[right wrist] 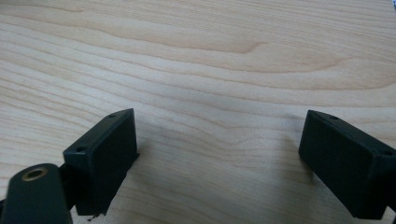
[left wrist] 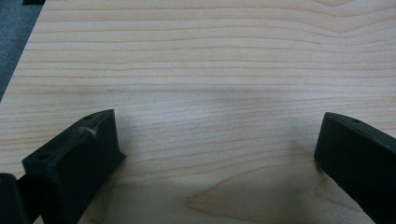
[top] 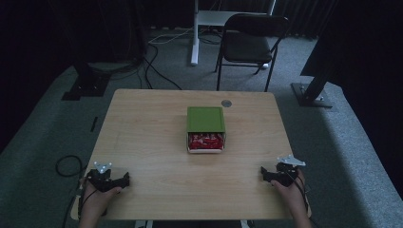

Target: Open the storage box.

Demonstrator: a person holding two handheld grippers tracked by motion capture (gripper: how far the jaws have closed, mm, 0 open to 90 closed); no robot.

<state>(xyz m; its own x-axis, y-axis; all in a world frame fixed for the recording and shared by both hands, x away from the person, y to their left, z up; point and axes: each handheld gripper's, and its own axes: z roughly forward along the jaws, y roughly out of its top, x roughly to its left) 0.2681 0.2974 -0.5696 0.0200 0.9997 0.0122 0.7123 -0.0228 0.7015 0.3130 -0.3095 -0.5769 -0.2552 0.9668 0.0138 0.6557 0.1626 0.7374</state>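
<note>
The left gripper (top: 124,179) is resting near the front left corner of the wooden table (top: 142,142), held in the person's left hand (top: 95,199). In the left gripper view its two black jaws are standing wide apart, with bare wood grain between them and nothing in their hold (left wrist: 215,135). The right gripper (top: 264,174) is sitting near the front right corner in the person's right hand (top: 292,192), and the right gripper view is showing its jaws spread just as wide over bare tabletop, gripping nothing (right wrist: 219,135). Both grippers are pointing inward across the table and lying well apart from each other.

Between them and farther back, around the middle of the table, a small box (top: 205,135) is lying. Its green lid (top: 205,118) is covering the far part, while the near part is showing a white tray packed with red wrapped packets (top: 205,141), too small to read. The box is well apart from both grippers. A small round grey disc (top: 226,103) is sitting near the table's far edge, just beyond the box. Behind the table a dark folding chair (top: 249,45) is standing on grey carpet.
</note>
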